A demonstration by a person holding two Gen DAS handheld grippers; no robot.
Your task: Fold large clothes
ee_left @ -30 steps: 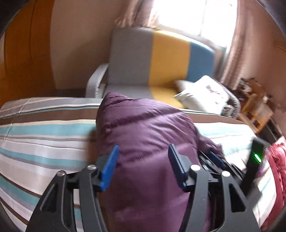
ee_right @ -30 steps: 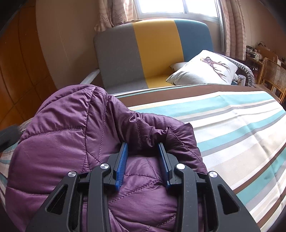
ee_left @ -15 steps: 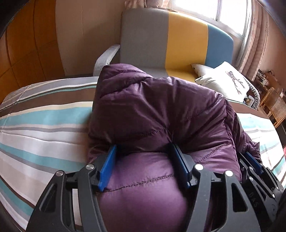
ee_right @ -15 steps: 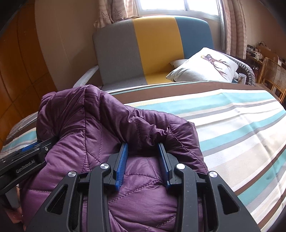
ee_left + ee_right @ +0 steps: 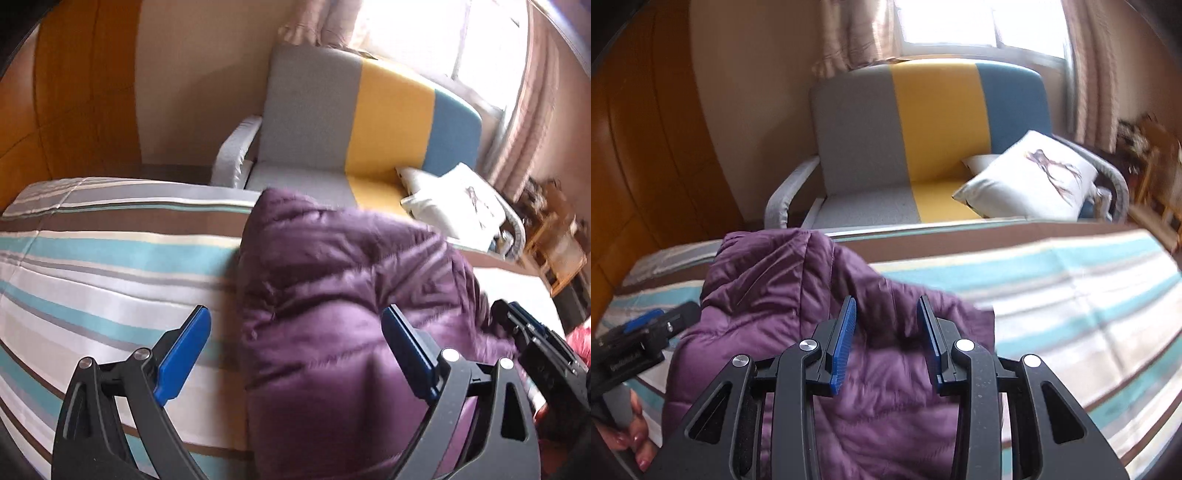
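Observation:
A purple quilted puffer jacket (image 5: 347,306) lies bunched on the striped bedspread (image 5: 92,266); it also shows in the right wrist view (image 5: 783,295). My left gripper (image 5: 295,350) is wide open above the jacket's left edge, holding nothing. My right gripper (image 5: 886,328) is open with its jaws apart just over the jacket's right part, nothing between them. The left gripper (image 5: 639,339) shows at the left of the right wrist view, the right gripper (image 5: 539,343) at the right of the left wrist view.
Behind the bed stands a grey, yellow and blue sofa chair (image 5: 923,129) with a white deer-print pillow (image 5: 1030,177). A wooden panel wall (image 5: 639,147) is at the left. A wicker chair (image 5: 554,240) stands at the right. A red cloth (image 5: 578,339) lies by the bed's right edge.
Both grippers have let go of the jacket and pulled back. The left jaws spread wide; the right jaws opened. The jacket has dropped lower onto the bedspread.

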